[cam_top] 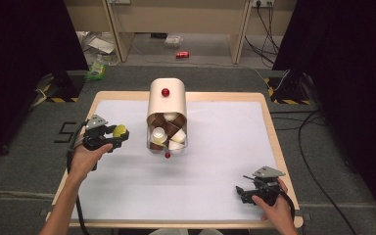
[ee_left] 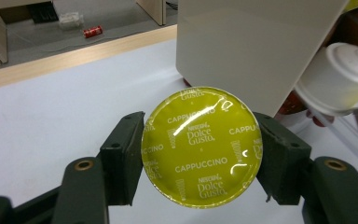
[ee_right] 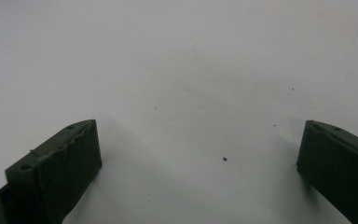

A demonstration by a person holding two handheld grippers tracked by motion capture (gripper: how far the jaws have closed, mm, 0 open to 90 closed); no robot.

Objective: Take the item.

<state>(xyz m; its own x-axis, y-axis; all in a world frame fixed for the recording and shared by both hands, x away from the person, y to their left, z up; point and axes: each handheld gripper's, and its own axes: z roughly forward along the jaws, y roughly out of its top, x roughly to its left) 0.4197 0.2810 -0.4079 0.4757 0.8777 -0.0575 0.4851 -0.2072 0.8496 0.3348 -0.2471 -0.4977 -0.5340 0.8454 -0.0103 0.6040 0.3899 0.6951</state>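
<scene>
Cappuccino capsule [ee_left: 200, 147], yellow-green foil lid facing the camera, is pinched at its rim between the left gripper [ee_left: 200, 154] jaws, just beside the cream capsule dispenser [cam_top: 167, 105] on the white table [cam_top: 225, 171]. Right gripper [cam_top: 254, 188] rests near the table's front right corner, apparently touching it, jaws spread with nothing between them

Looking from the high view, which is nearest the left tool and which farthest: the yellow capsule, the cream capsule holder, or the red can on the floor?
1. Yellow capsule, clamped in the left tool.
2. Cream capsule holder, mid-table, to its right.
3. Red can, on the floor beyond the table.
</scene>
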